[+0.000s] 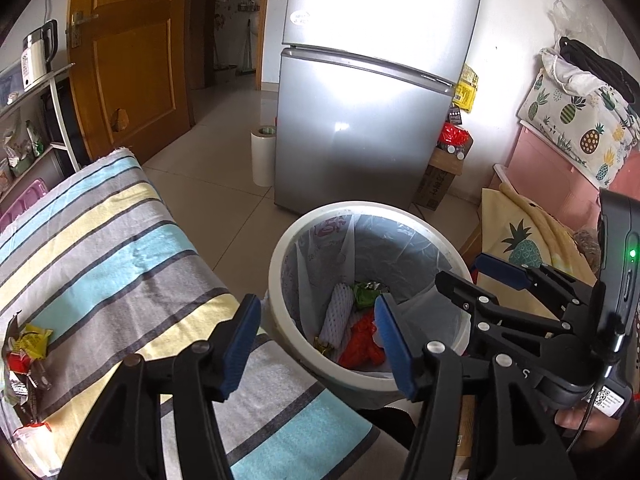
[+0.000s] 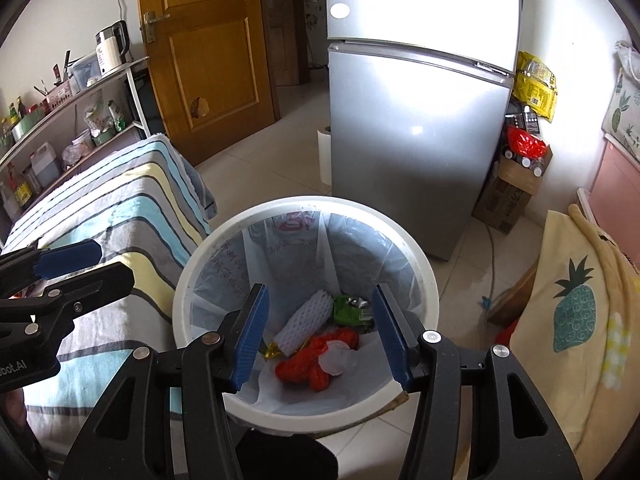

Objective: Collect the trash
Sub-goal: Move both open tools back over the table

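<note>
A white trash bin with a clear liner stands on the floor beside the striped table. Inside lie a white foam net sleeve, a green wrapper and crumpled red plastic. My left gripper hangs open over the bin's near-left rim, nothing between its blue pads. My right gripper is open above the bin, also holding nothing. Several crumpled wrappers lie on the striped cloth at the far left.
A silver fridge stands behind the bin, with a paper roll and an open wooden door to its left. A cardboard box sits right of the fridge. A pineapple-print cloth covers something at right. A loaded shelf lines the left wall.
</note>
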The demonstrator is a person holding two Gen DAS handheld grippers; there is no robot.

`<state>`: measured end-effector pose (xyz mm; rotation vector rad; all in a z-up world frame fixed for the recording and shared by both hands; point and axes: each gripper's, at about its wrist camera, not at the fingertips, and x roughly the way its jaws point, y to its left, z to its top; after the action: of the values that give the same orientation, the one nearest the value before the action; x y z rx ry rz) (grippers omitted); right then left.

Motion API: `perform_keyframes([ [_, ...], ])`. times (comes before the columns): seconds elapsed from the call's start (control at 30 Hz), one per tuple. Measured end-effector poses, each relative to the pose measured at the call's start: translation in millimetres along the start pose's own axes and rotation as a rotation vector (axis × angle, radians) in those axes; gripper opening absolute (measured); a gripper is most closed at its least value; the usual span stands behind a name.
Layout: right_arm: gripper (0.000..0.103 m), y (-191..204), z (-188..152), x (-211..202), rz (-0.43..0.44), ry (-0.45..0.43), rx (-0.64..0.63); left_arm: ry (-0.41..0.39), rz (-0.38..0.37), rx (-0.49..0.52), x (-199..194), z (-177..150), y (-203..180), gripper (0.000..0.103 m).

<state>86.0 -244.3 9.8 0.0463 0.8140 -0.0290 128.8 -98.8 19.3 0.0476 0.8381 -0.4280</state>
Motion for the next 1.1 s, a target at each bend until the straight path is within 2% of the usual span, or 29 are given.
perform_keyframes([
  [0.57,0.054,40,2,-35,0.045,-0.073,-0.043,-0.079,0.075,-0.062,-50,-20,35,0.064],
  [1.1,0.054,106,4,-50,0.158,-0.122,-0.134,-0.141,0.221,-0.167,-100,-56,101,0.066],
])
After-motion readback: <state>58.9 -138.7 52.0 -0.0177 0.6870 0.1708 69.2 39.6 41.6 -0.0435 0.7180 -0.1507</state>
